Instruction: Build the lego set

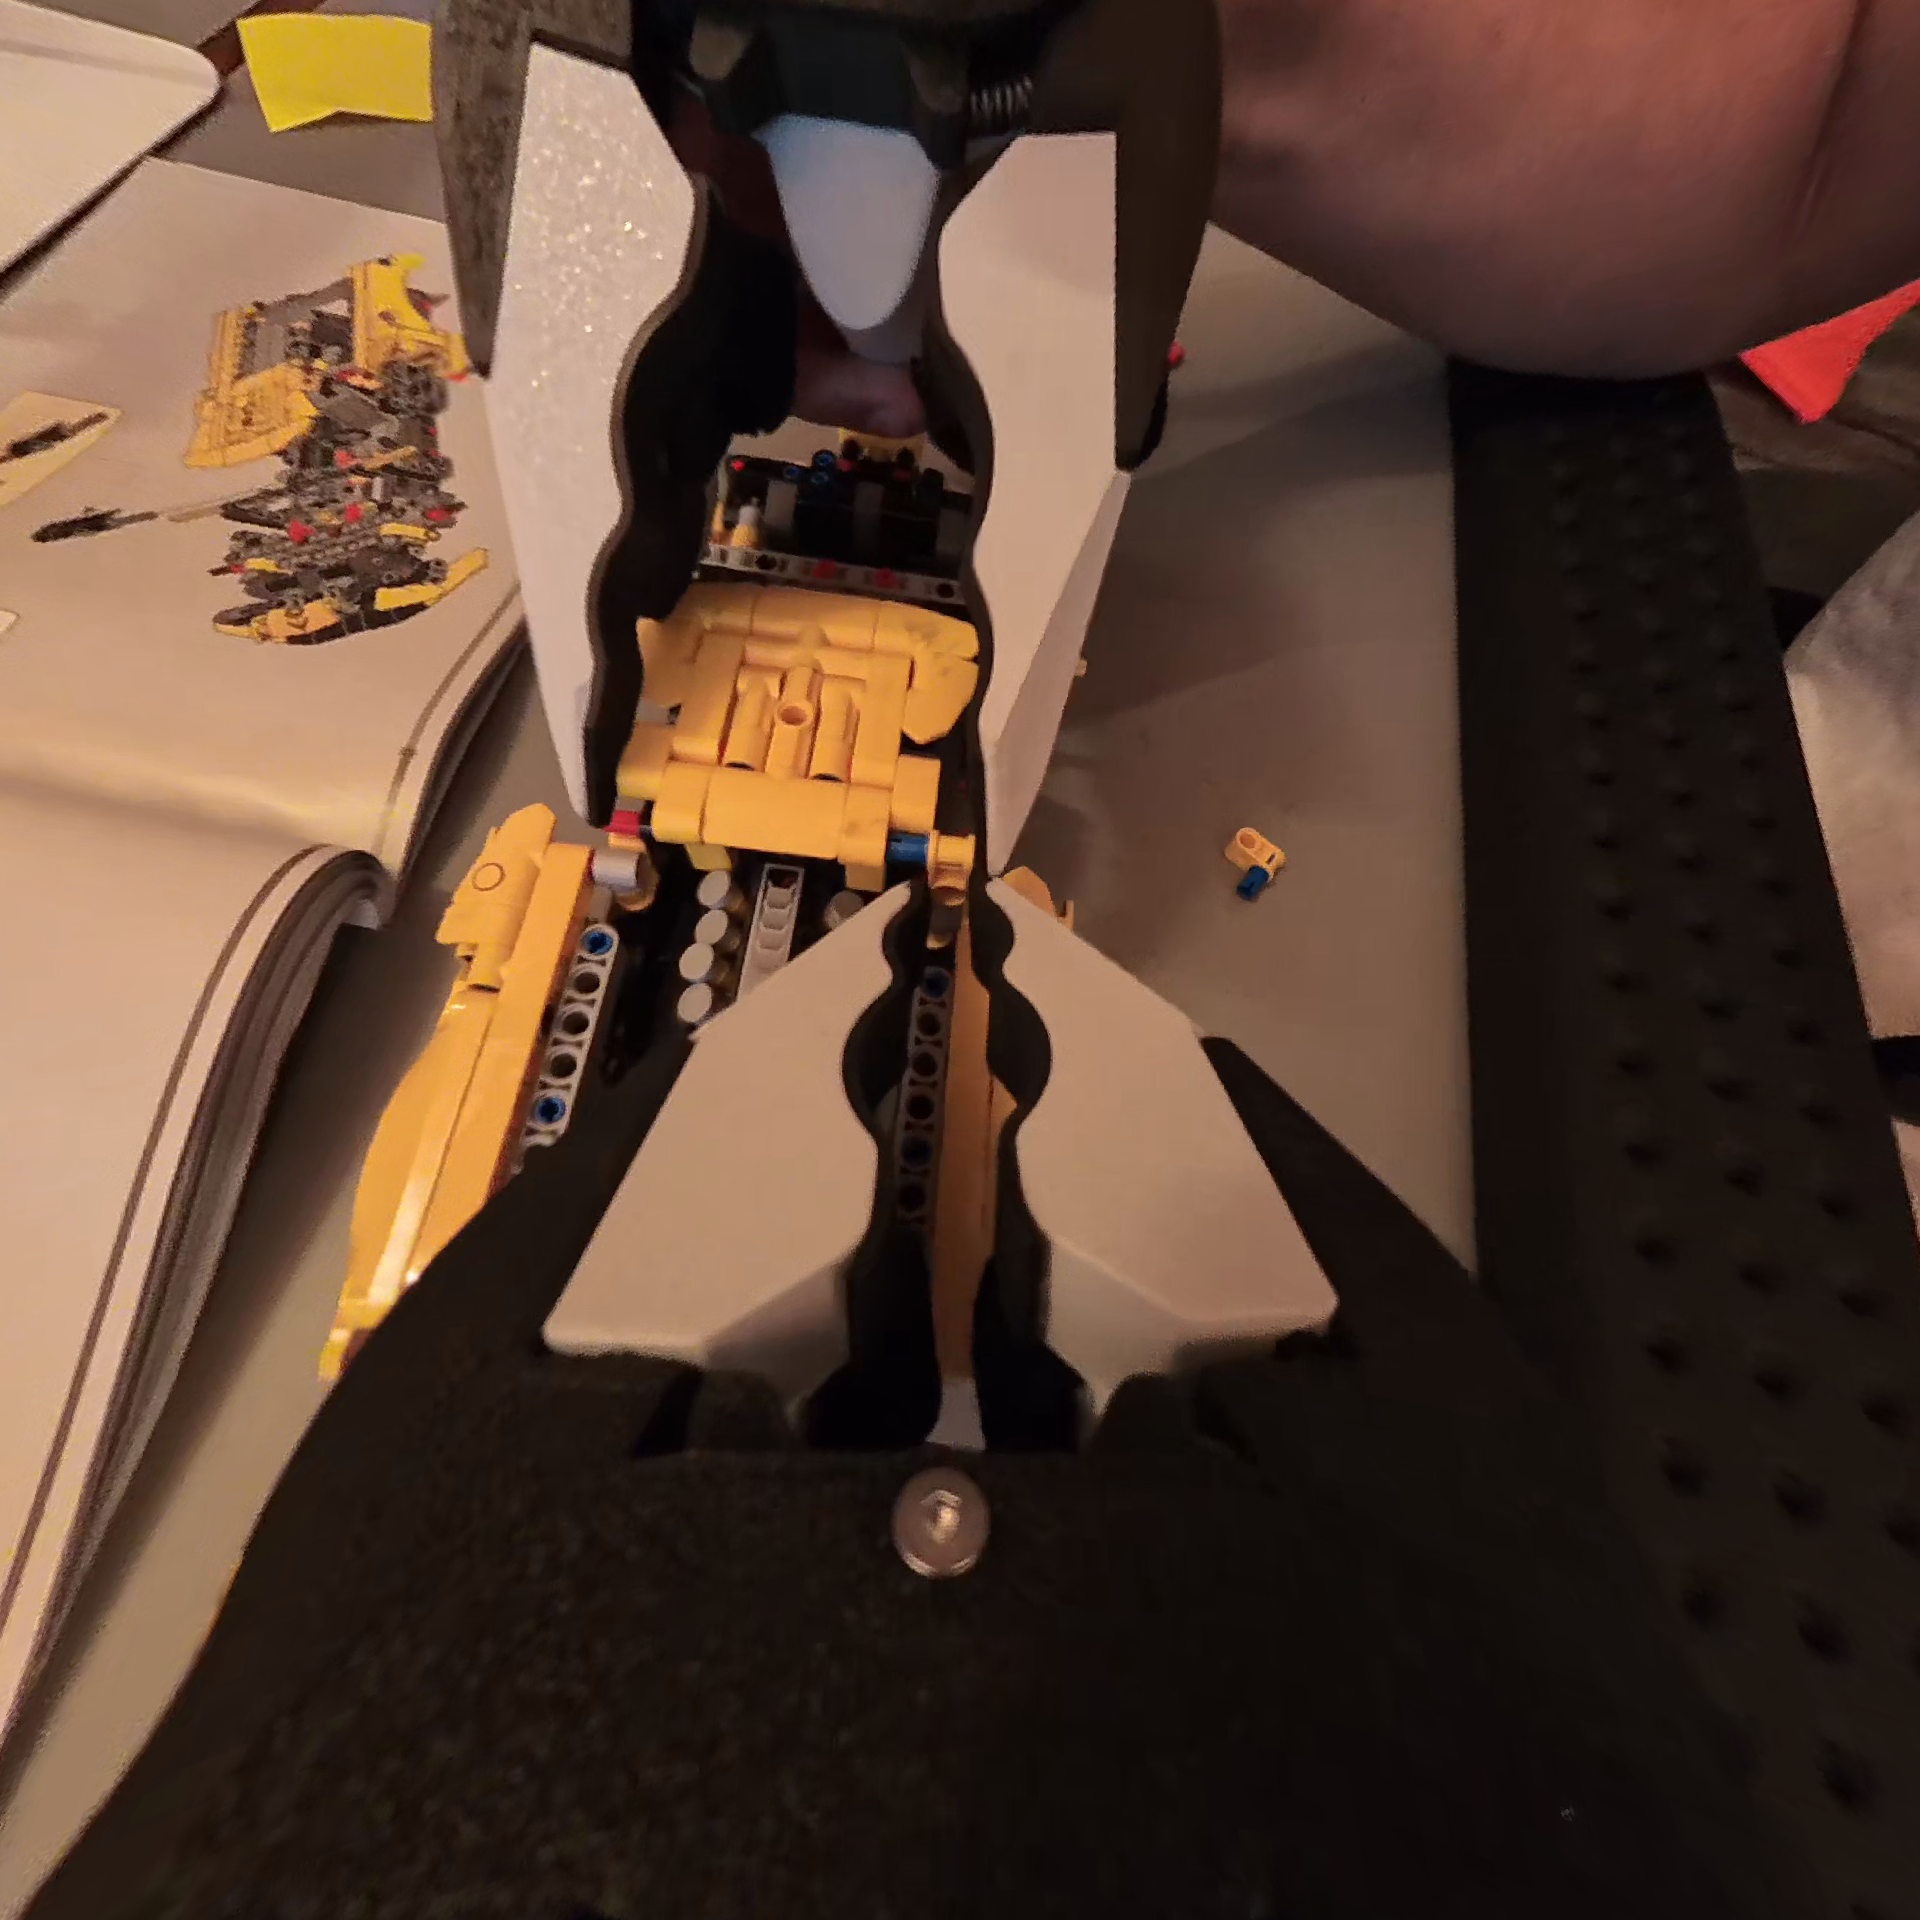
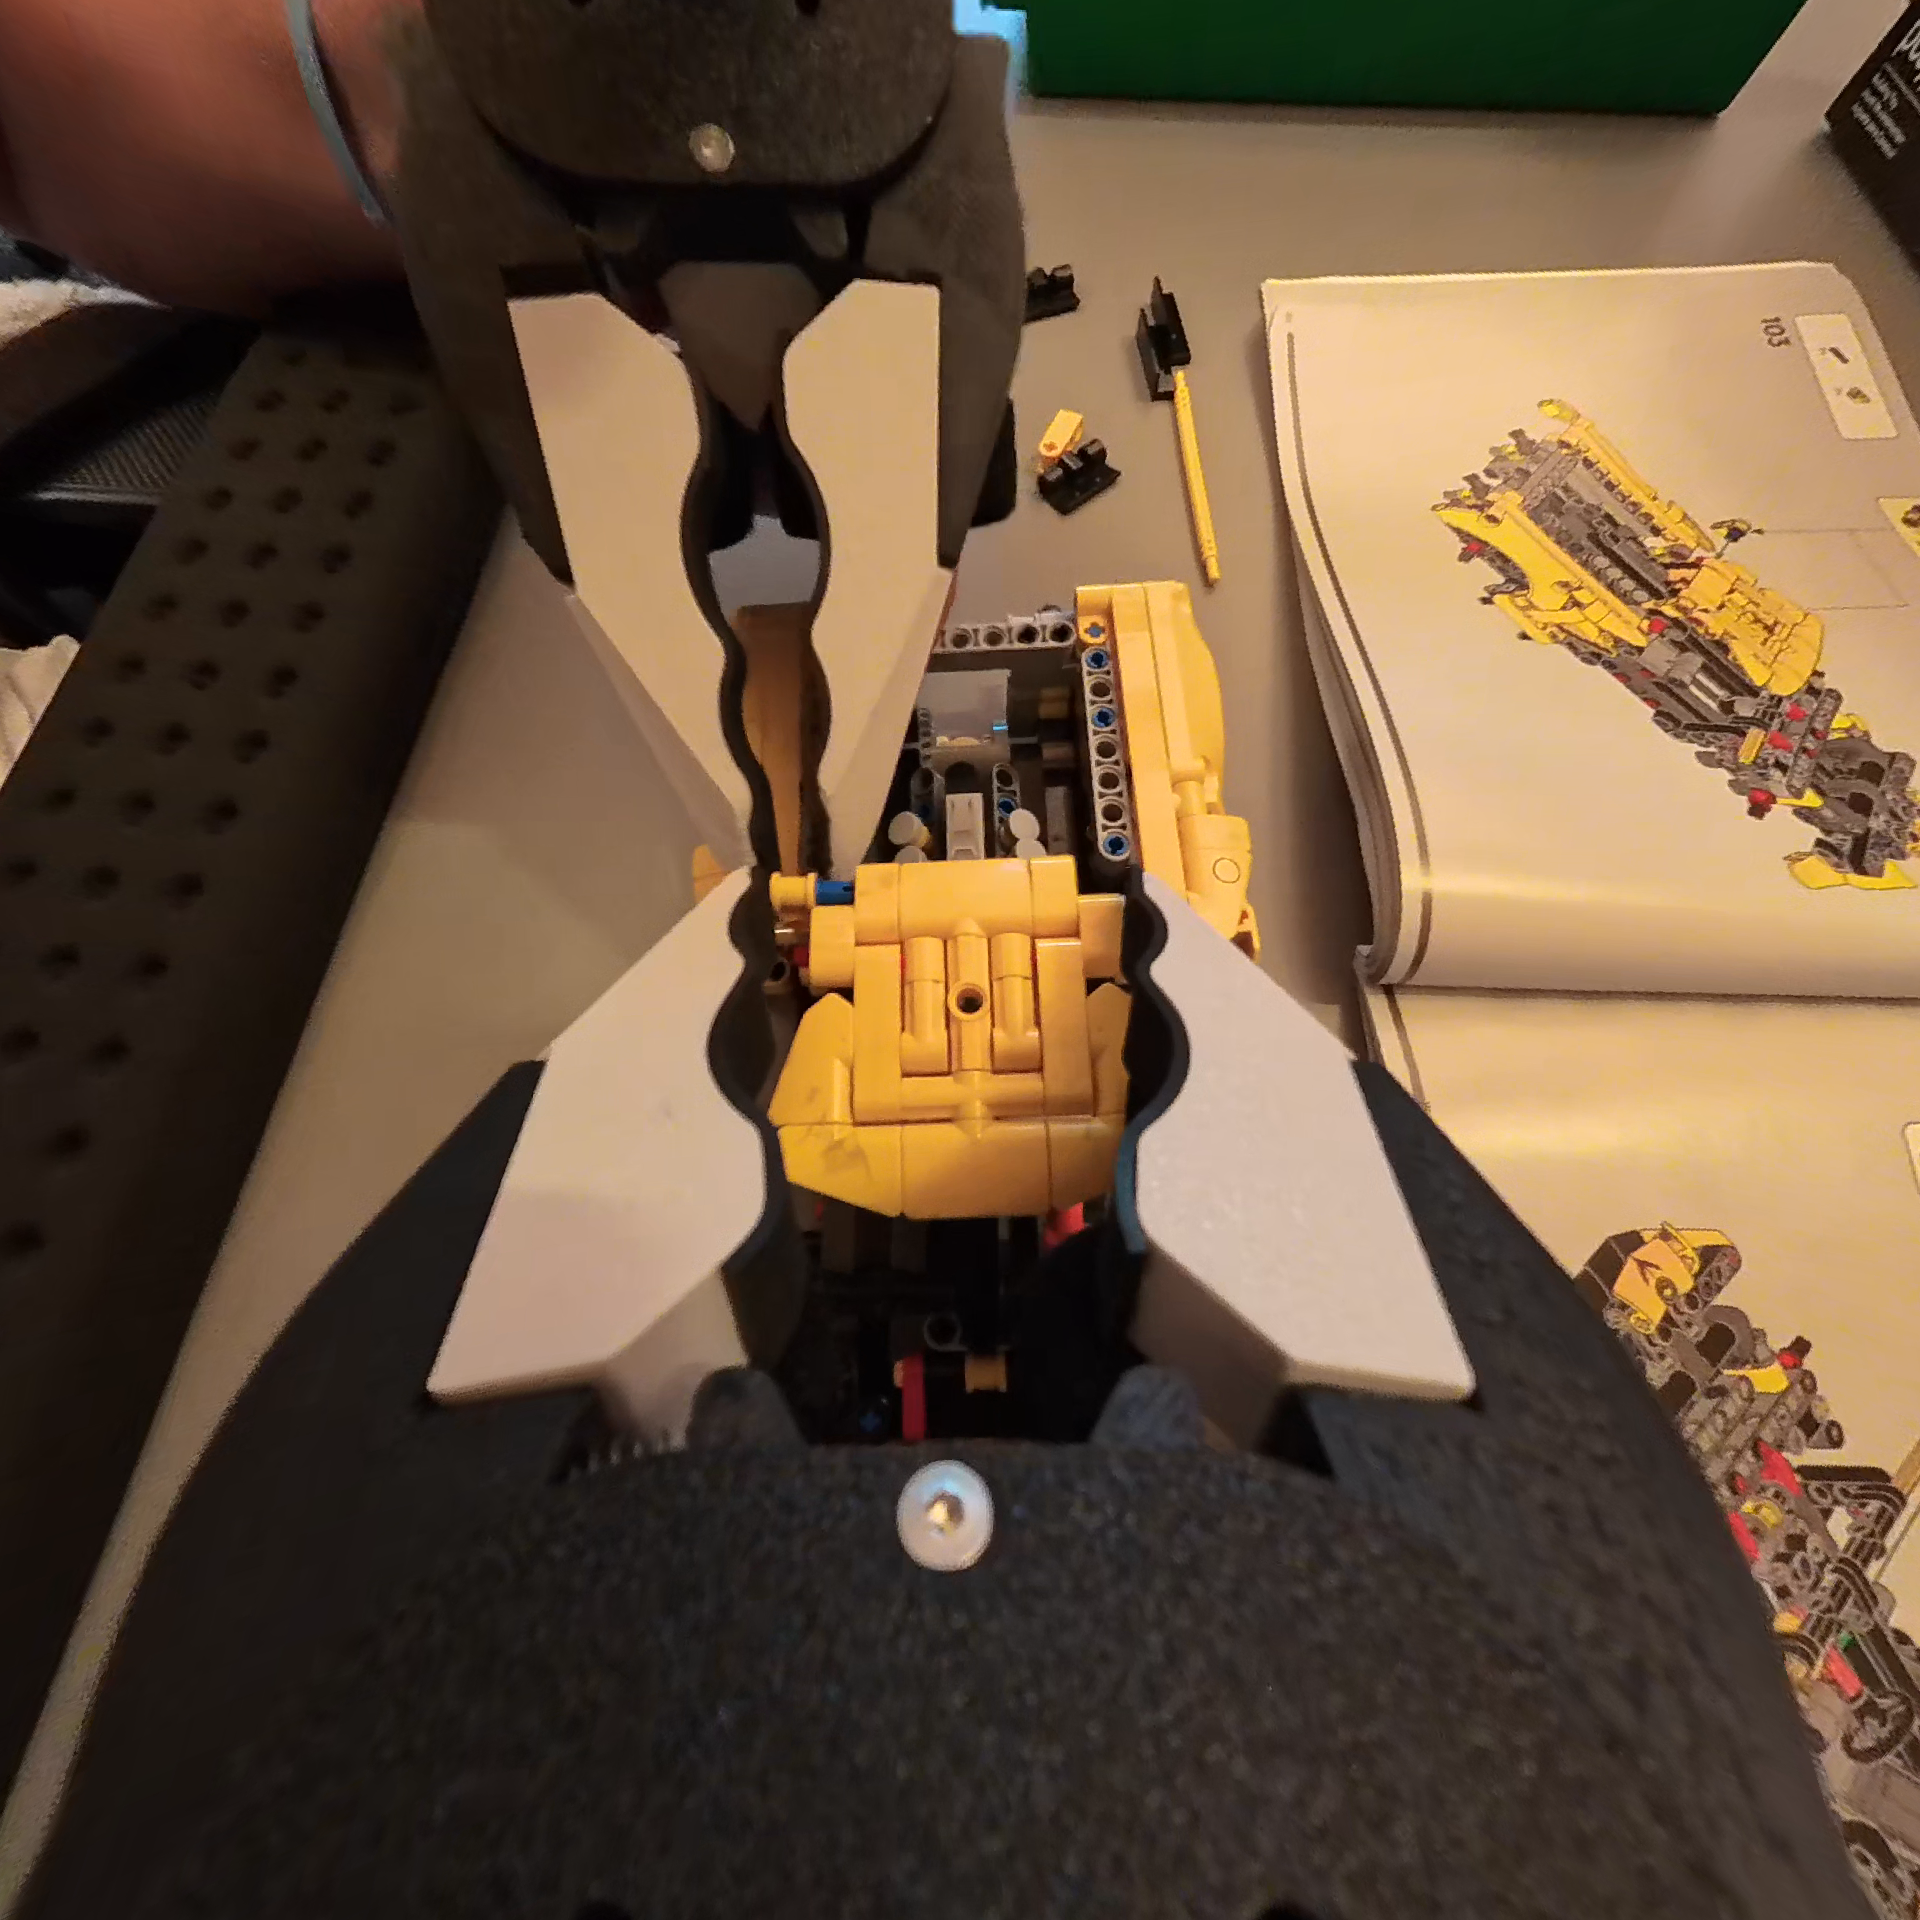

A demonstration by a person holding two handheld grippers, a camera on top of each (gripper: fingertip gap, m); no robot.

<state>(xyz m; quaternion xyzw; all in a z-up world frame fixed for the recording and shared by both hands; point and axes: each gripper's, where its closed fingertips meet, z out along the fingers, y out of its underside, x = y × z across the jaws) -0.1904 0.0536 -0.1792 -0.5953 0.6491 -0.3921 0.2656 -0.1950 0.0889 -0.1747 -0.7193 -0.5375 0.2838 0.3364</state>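
Observation:
A yellow and grey Technic vehicle model (image 2: 1153, 748) lies on the grey table; it also shows in the left wrist view (image 1: 499, 1039). A yellow block assembly (image 2: 966, 1039) sits on top of it, seen too in the left wrist view (image 1: 800, 727). My right gripper (image 2: 945, 904) has its jaws spread around this block, with the pads against both sides. It comes in from the top of the left wrist view (image 1: 790, 831). My left gripper (image 1: 945, 894) is nearly closed, pinching the model's side wall of grey beam and yellow panel. It comes in from the top of the right wrist view (image 2: 790, 852).
An open instruction booklet (image 2: 1610, 727) lies beside the model (image 1: 208, 727). A loose yellow connector with a blue pin (image 1: 1259, 860) lies on the table. Small black parts (image 2: 1075, 462) and a yellow axle (image 2: 1195, 468) lie beyond the model. A black perforated strip (image 1: 1662, 1039) runs along the other side. The yellow axle (image 2: 1195, 468) is about equally far from each gripper, around 20 cm.

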